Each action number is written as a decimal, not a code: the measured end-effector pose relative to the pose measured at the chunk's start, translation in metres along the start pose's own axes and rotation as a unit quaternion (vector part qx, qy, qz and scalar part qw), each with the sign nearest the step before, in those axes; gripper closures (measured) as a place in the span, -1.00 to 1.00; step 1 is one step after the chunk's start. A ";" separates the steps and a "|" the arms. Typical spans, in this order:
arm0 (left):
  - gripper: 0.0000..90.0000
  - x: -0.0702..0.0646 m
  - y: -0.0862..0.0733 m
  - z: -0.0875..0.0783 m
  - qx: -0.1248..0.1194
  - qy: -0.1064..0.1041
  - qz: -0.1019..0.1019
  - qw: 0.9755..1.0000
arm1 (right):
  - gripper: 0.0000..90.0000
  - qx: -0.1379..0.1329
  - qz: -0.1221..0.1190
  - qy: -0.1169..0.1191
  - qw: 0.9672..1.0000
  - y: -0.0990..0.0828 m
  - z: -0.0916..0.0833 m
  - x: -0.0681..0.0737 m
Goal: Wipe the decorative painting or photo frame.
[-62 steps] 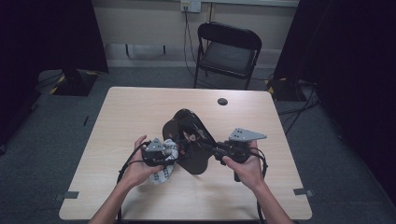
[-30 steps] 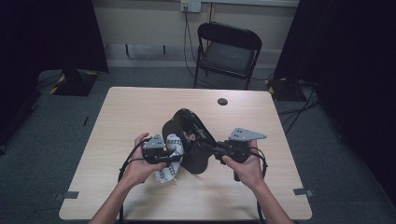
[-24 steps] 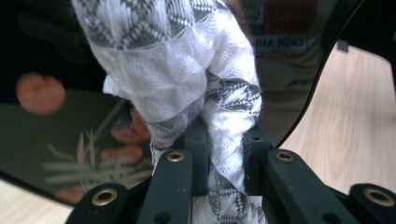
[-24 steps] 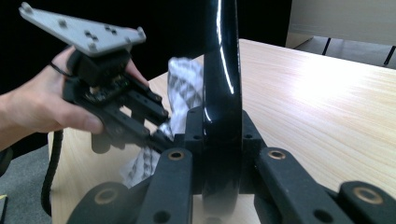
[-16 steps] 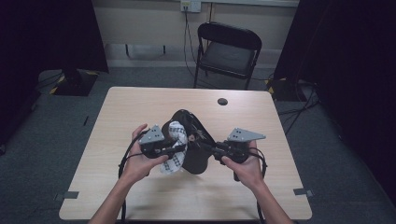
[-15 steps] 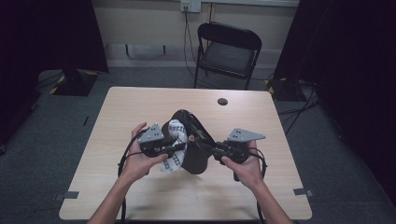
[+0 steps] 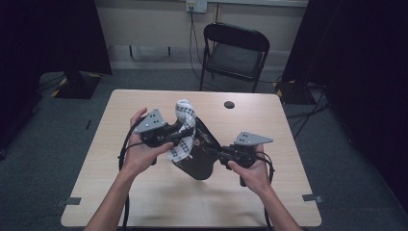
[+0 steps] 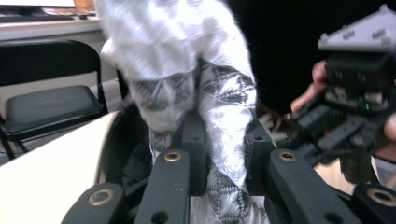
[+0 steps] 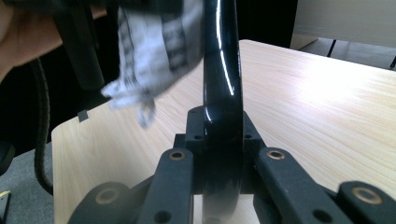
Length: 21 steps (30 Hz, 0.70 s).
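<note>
**Both tools engaged: cloth in the left, black bowl rim in the right**

My left tool (image 7: 185, 133) is closed on a white cloth with a grey woven pattern (image 7: 183, 130). In the left gripper view the cloth (image 8: 205, 102) runs down between my two black jaws, which press it from either side, and bunches into a rounded mass above them. In the high view the bunched top stands above the tool and a loose end hangs below it. My left hand (image 7: 142, 149) grips the tool body, with the grey three-cornered plate on top.

My right tool (image 7: 214, 153) is closed on the rim of a glossy black bowl-like vessel (image 7: 198, 159). In the right gripper view the rim (image 9: 222, 93) stands edge-on and upright between my jaws, both of which bear against it. My right hand (image 7: 250, 171) holds that tool from below.

The vessel is tilted, its lower edge toward the counter (image 7: 120, 192); I cannot tell whether it touches the surface. The cloth sits against the vessel's left side and upper edge.

Further out, a small dark round object (image 7: 229, 104) lies near the far edge of the counter, well apart from both tools. A black folding chair (image 7: 234, 50) stands beyond the counter, against the wall.
</note>
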<state>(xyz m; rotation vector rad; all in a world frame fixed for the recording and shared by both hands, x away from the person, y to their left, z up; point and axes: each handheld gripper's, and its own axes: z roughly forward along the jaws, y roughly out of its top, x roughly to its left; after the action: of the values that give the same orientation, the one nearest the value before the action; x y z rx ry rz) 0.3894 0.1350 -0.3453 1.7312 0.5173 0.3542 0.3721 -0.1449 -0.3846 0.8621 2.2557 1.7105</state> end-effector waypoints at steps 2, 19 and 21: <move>0.70 -0.001 -0.010 0.003 0.012 -0.004 -0.001 1.000 | 0.80 0.000 0.000 0.000 1.000 0.000 0.000 -0.001; 0.69 -0.003 -0.085 0.014 0.126 -0.019 -0.024 0.992 | 0.80 0.000 0.003 0.000 1.000 0.000 0.001 -0.001; 0.69 -0.003 -0.093 0.015 0.135 -0.018 -0.029 0.990 | 0.80 -0.001 0.003 -0.001 1.000 0.000 0.001 -0.001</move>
<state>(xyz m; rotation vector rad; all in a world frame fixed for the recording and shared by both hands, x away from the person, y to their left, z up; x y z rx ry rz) 0.3804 0.1367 -0.4392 1.9757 0.6087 0.2179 0.3733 -0.1445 -0.3848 0.8700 2.2527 1.7131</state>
